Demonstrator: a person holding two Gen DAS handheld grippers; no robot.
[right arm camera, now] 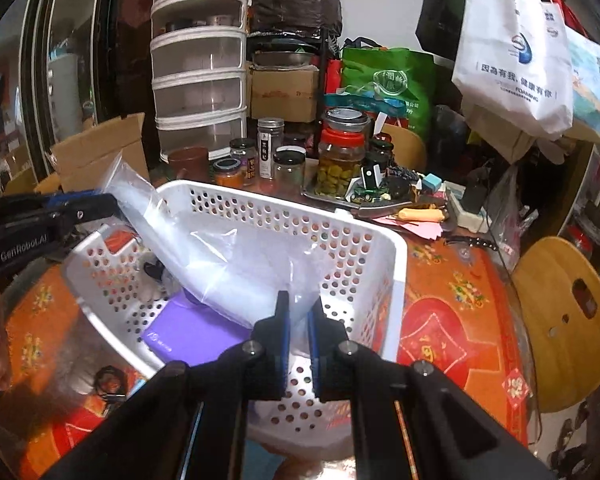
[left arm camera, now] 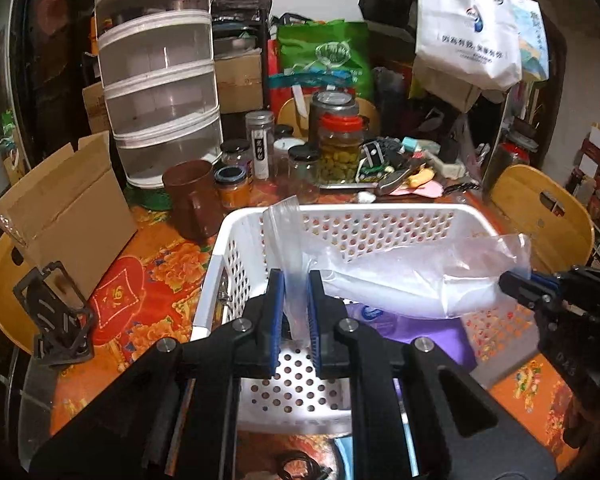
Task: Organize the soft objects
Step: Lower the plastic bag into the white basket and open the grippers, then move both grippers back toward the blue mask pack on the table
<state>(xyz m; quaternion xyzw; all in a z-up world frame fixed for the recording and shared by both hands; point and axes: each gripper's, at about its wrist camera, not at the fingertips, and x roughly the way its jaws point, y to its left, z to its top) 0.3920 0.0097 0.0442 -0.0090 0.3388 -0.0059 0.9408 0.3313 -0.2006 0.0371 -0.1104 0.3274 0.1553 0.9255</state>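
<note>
With your left gripper [left arm camera: 296,280] and right gripper [right arm camera: 298,312] each pinching an end of the clear plastic bag [left arm camera: 400,276] above the white basket [left arm camera: 380,216], uneven release could drape the slippery film over the rim.

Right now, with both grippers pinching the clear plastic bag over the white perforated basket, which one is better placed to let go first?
Probably the right gripper: its end of the clear plastic bag hangs lowest inside the white perforated basket, while the left gripper holds its end above the rim.
</note>
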